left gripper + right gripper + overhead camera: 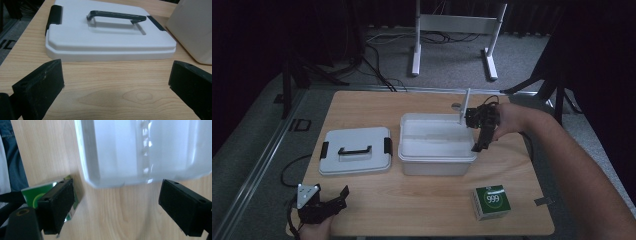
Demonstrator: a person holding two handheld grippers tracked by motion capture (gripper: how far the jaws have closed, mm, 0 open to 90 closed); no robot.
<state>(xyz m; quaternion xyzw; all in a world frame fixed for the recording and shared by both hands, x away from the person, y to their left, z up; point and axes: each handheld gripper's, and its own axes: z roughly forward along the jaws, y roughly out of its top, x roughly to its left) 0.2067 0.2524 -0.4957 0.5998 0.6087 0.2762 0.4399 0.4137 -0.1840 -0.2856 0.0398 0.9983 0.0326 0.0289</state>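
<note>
dim room, grey carpet (452, 55), white stand (457, 30), wooden table (412, 200).

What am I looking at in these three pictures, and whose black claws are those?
A person sits at a wooden table holding hand-worked tongs in each hand. The high view looks down from above; the other two come from cameras riding on each tongs. The left tongs hover near the table's front corner, jaws open, facing a white lid with a black handle. The right tongs, also open and empty, point down over the near right corner of an open translucent storage box. A green carton stands nearby.
</note>
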